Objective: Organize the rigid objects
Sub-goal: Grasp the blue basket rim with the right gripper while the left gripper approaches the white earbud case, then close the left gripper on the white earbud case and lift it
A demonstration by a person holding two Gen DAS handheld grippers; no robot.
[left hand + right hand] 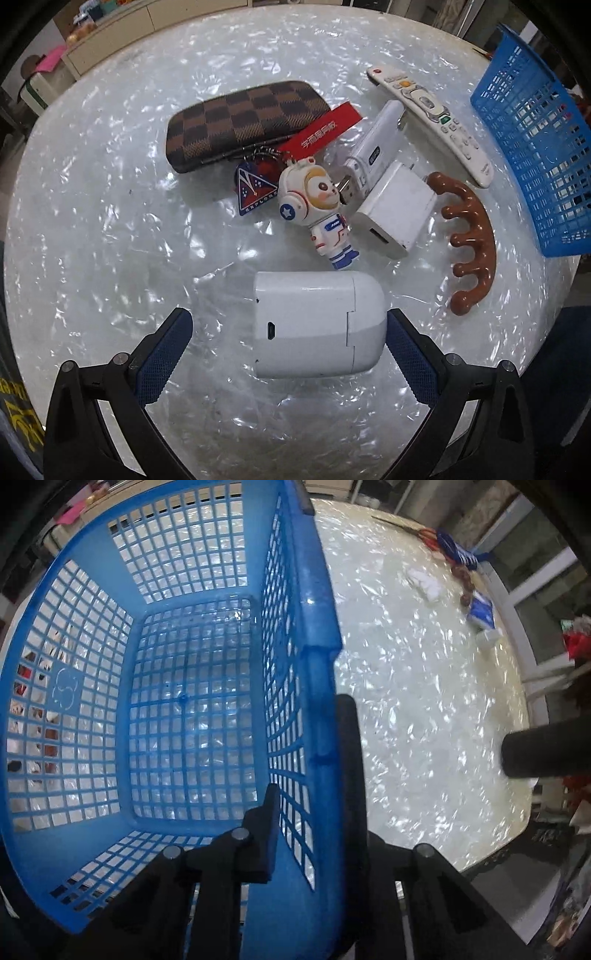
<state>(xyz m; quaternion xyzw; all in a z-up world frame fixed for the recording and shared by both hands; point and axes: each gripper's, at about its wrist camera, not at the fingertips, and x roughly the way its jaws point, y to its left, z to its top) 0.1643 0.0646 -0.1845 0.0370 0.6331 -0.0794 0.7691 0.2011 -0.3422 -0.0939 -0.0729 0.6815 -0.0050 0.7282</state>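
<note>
In the left wrist view my left gripper (290, 334) is open around a white earbud case (317, 325) lying on the table; the right finger touches its rounded lid, the left finger stands apart. Beyond lie an astronaut figure (317, 206), a white charger (397, 210), a white USB device (373, 147), a remote (432, 122), a brown wooden massager (469, 243), a checkered case (243, 122) and a red-tag keychain (317, 136). The blue basket (535, 158) stands at the right. In the right wrist view my right gripper (314, 786) is shut on the wall of the basket (317, 627), which is empty inside.
The round table (110, 240) has a glossy crinkled cover. In the right wrist view, small packets (482, 611), a white item (424, 581) and scissors (424, 531) lie at the far edge. A black cylinder (543, 751) juts in at the right. A cabinet (129, 33) stands behind the table.
</note>
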